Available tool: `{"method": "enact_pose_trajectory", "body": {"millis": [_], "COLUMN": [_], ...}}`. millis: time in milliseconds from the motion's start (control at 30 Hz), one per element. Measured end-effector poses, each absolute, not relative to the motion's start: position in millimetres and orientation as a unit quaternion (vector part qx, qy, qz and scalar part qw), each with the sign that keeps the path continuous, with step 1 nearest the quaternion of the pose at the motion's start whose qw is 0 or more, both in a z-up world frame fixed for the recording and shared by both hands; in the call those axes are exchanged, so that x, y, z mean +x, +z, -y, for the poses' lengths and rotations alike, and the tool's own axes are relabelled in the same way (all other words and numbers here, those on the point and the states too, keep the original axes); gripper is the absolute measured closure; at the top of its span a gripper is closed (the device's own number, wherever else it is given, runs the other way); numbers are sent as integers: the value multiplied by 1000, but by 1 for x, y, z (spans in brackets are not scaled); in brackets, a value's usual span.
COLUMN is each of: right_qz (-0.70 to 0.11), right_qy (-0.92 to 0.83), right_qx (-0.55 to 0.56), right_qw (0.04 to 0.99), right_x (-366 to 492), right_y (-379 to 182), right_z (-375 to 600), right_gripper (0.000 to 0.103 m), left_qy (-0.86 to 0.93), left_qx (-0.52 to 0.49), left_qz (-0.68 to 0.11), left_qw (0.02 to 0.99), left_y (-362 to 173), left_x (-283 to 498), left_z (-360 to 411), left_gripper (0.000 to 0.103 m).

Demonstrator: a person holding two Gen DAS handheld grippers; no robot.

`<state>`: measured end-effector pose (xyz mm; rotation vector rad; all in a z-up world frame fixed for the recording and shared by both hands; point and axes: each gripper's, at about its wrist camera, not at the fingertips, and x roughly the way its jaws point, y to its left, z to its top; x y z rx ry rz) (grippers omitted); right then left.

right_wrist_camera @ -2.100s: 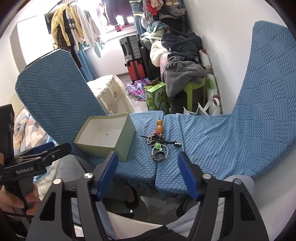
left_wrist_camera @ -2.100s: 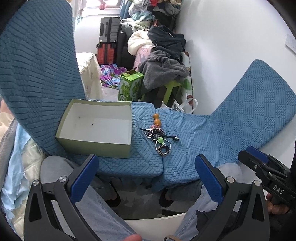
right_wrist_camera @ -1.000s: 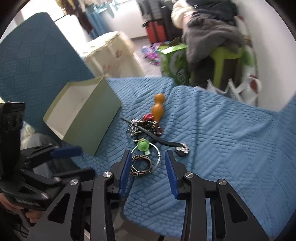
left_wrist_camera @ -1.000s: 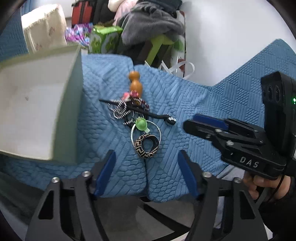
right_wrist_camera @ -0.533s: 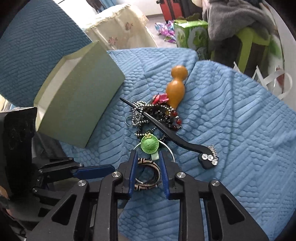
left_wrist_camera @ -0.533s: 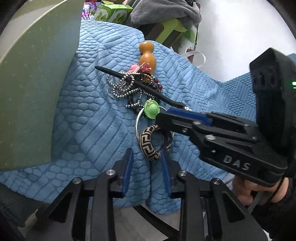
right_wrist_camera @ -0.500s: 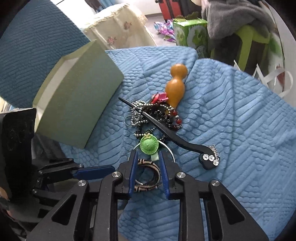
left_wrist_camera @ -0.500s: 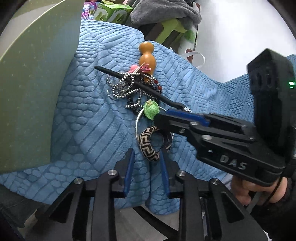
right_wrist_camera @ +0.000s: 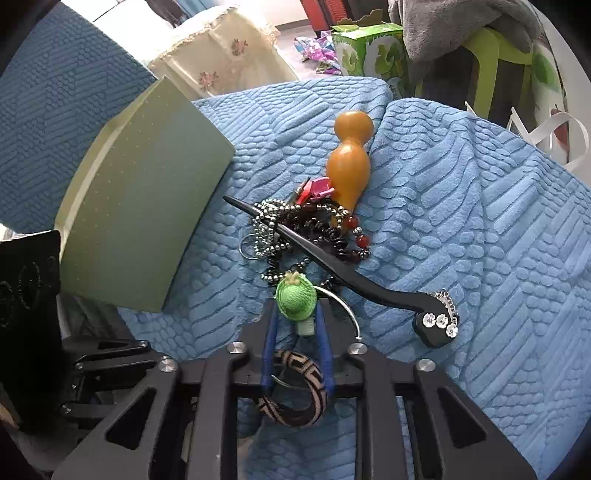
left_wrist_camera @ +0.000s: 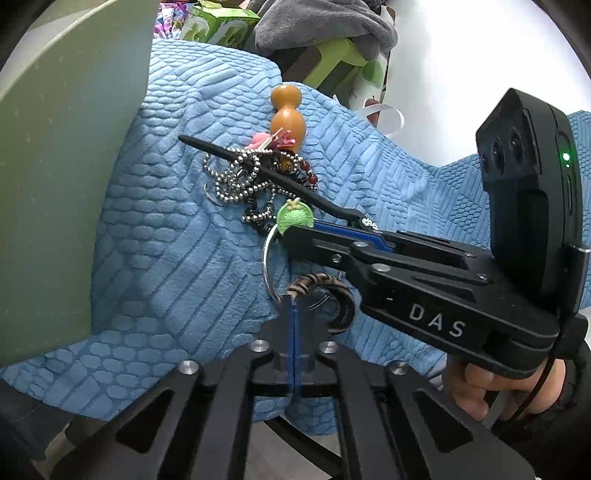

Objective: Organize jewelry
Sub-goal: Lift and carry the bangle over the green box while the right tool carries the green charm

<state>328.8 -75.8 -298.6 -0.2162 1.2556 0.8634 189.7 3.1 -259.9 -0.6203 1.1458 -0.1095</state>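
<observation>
**Both grippers down on the jewelry pile, on blue quilted fabric**

Left wrist view: your left gripper (left_wrist_camera: 293, 306) has its blue pads pressed together, and the patterned bangle (left_wrist_camera: 334, 291) stands on edge right at their tips; the jaws have just been closing, and the pads appear to pinch the bangle's band, though the contact itself is hard to see. Beyond it the jewelry lies in a small heap on the blue textured cover (left_wrist_camera: 166, 258): a thin silver hoop (left_wrist_camera: 266, 258), a green knitted charm (left_wrist_camera: 294, 216), a tangle of silver bead chain (left_wrist_camera: 236, 177), a black hair stick (left_wrist_camera: 258, 168) across the chain, and an orange gourd (left_wrist_camera: 287, 116) at the far end. The pale green box (left_wrist_camera: 55, 147) fills the left side. Your right gripper (left_wrist_camera: 295, 232) reaches in from the right, your hand (left_wrist_camera: 476, 384) on its grip. Behind the cover you have a white wall (left_wrist_camera: 461, 55), a lime stool (left_wrist_camera: 332, 59) and grey clothing (left_wrist_camera: 321, 22).

Right wrist view: your right gripper (right_wrist_camera: 297, 314) has been narrowing its jaws; the green charm sits between the pads, which stand close beside it, and I cannot tell whether they press it. The bangle lies lower between the fingers (right_wrist_camera: 267, 343). The hair stick's rhinestone end (right_wrist_camera: 437, 321) rests to the right. The room behind is cluttered: a green carton (right_wrist_camera: 369, 48), a floral-covered piece (right_wrist_camera: 221, 62).
</observation>
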Motion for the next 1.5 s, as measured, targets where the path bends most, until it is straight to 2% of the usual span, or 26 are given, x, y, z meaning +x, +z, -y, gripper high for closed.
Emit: {"method": "enact_pose_trajectory", "body": {"millis": [433,600,633,700,767,800,933,1000,1067,1200,1267,1500], "right_qz": [-531,-533,-535,-539,-541,-542,-545,-543,-540,-538,-537,-528], "right_qy": [353,316,310,297,289,284,271,267,262,259,259,254], "right_qx": [-80,-72,-68,-58,-49,-45,-31,-27,-26,-19,-17,-25], "right_qw": [766,782,783,786,788,789,793,795,800,802,803,810], "right_x": [314,301,298,291,286,284,275,273,272,272,271,268], "right_y": [-249,-248,-249,-251,-254,-256,-263,-265,-267,-269,-269,-257], "right_z": [108,136,141,154,163,166,177,178,180,184,186,187], "right_gripper": [90,90,90,90,90,90,90,90,90,90,90,90], "left_qy": [-50,-38,-35,-31,-26,-26,-31,-31,-34,-27,-23,-24], "left_qx": [-259,-245,-243,-246,-246,-243,-237,-227,-220,-201,-195,-175], "left_qz": [-517,-536,-540,-547,-547,-547,-553,-559,-568,-566,-569,-574], "left_qw": [814,807,805,799,799,800,798,797,793,799,799,799], "left_y": [-229,-238,-240,-244,-245,-245,-252,-257,-263,-266,-267,-253], "left_x": [182,184,184,184,184,184,190,192,195,200,205,206], "left_z": [-2,0,0,0,0,2,10,16,22,31,33,35], "left_gripper": [103,103,101,85,58,57,58,65,76,81,92,94]}}
